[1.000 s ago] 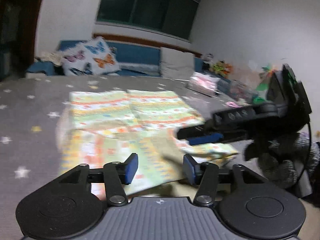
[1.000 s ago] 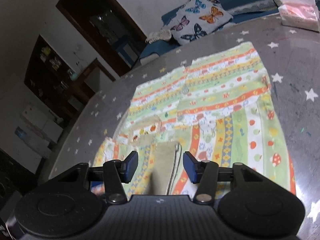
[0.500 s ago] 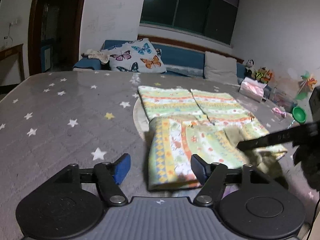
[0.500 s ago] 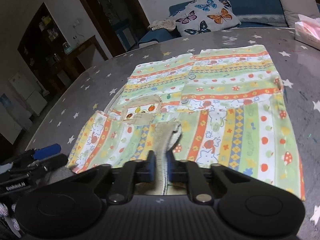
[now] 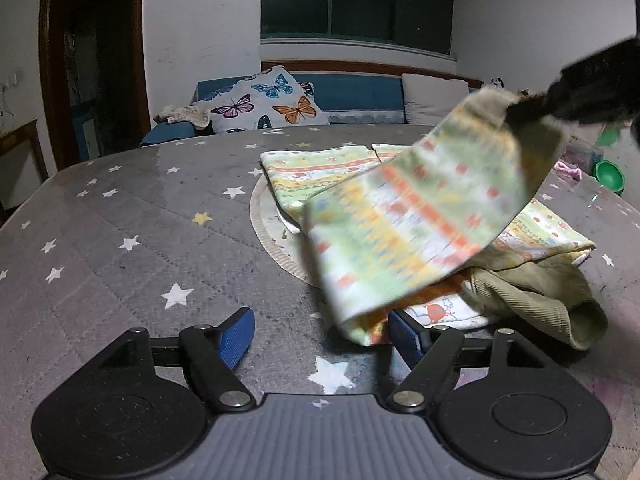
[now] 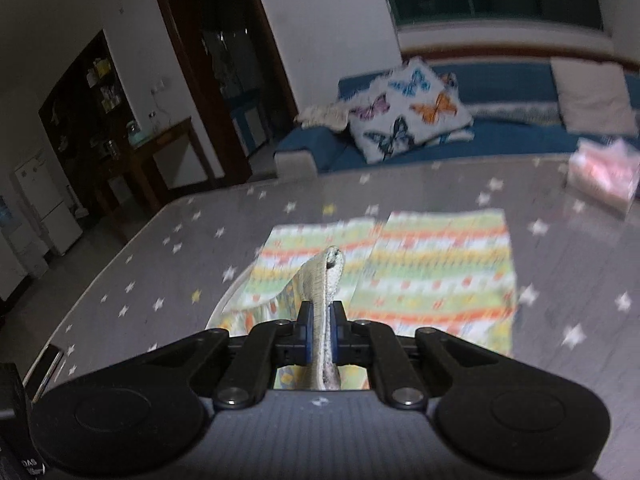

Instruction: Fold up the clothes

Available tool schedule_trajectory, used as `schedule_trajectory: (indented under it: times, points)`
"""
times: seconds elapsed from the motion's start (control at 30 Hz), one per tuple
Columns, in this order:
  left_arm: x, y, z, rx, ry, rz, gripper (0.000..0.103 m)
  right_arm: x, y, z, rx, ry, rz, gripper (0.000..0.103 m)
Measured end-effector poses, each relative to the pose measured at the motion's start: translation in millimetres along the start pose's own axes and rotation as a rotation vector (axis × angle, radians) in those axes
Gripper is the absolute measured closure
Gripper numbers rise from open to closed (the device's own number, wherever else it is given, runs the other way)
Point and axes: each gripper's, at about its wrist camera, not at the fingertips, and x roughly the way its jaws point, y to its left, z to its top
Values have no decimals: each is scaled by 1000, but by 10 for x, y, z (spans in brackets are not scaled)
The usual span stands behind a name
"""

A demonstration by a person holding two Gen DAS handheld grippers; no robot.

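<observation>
Overhead, the right gripper (image 6: 321, 334) is pinching the ribbed cuff of the soft striped garment (image 5: 420, 220); the left gripper (image 5: 321, 336) is gaping, empty.

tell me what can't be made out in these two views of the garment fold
- Left wrist view: the lifted flap of the patterned garment is motion-blurred, so its print is unreadable.
- Left wrist view: the right gripper is a dark blur cut off by the frame edge.
- Right wrist view: the gripper body hides the garment's near edge.
</observation>
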Motion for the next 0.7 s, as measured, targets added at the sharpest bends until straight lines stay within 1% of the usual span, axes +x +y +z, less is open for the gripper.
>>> schedule_trajectory:
  times: [0.1,0.2,0.27,0.3,0.37,0.53,0.6,0.7]
  points:
    - [-4,-9,3,3,-1,10,26,-97,-47,64,-10,-30,-30,96]
    - [-13,-11,5,4,-1,16,29,-83,-142,24,7,-28,-56,96]
    - [-19,-12,6,4,-1,19,31,13,-220,-66,26,-2,-69,96]
    - [-22,-13,7,5,-1,21,34,63,-258,-112,36,13,-76,96]
    - [-35,-4,5,5,1,25,36,173,-328,-217,52,39,-97,96]
    - [-90,81,-15,1,22,22,36,431,-453,-513,54,115,-184,94]
    - [-146,135,3,-2,25,20,37,459,-462,-561,37,128,-213,93]
    - [-253,220,82,0,9,29,37,413,-463,-543,19,111,-210,92]
